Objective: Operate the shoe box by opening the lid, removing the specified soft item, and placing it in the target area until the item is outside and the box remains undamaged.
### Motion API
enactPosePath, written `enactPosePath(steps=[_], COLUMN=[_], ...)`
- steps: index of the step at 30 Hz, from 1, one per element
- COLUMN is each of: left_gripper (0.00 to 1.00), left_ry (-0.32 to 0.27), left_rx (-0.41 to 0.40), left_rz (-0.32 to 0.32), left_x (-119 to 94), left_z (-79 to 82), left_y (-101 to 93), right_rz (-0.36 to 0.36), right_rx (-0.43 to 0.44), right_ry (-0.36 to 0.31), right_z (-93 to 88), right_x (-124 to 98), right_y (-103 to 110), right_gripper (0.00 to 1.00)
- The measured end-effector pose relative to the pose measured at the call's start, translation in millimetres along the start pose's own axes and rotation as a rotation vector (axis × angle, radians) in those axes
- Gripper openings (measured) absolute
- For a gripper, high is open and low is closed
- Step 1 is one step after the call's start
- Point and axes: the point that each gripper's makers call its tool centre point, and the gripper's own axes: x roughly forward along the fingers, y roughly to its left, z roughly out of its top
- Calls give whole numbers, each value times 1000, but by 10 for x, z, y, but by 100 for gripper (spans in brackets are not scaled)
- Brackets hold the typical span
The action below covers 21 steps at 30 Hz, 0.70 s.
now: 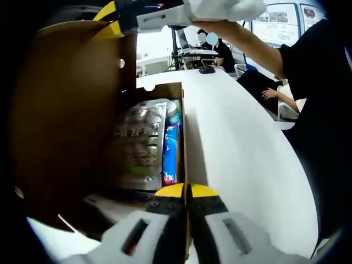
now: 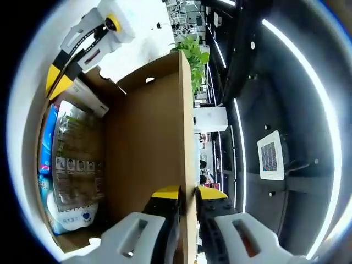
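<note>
Yellow-tipped jaws of the left hand-held gripper (image 1: 187,193) sit nearest in the left gripper view, pressed together on the thin cardboard wall of the shoe box (image 1: 183,137), right at its near corner. Left of that wall the raised lid (image 1: 66,126) stands as a broad, smooth brown panel with a small round hole near its upper edge. Inside the box lie soft packets: a silvery, crinkled foil pack (image 1: 140,140) with print too blurred to read, and beside it a narrow blue pack (image 1: 171,148) against the wall. Right of the box the white counter (image 1: 242,148) runs wide and bare, curving at its far edge, with a person's black sleeve (image 1: 319,82) beyond it.

In the right gripper view the packets lie at the left, the lid's flat inner face (image 2: 146,159) rises in the middle, and the right hand-held gripper (image 2: 187,192) pinches the lid's straight free edge between its yellow tips. A green plant (image 2: 195,52) shows above that edge.
</note>
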Motion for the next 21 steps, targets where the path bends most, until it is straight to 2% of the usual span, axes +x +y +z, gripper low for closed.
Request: enactPosePath(steps=[11, 17, 21], left_gripper=[1, 1, 1], left_ry=[-1, -1, 0], left_rx=[2, 1, -1], left_rz=[1, 0, 0], left_x=[-1, -2, 1], left_z=[2, 4, 4], left_y=[0, 2, 7], right_rz=[14, 68, 96], right_rx=[-28, 11, -9], right_ry=[6, -5, 6], right_z=[-42, -74, -68], right_x=[103, 174, 221], right_y=[-43, -63, -73], right_gripper=[6, 6, 6])
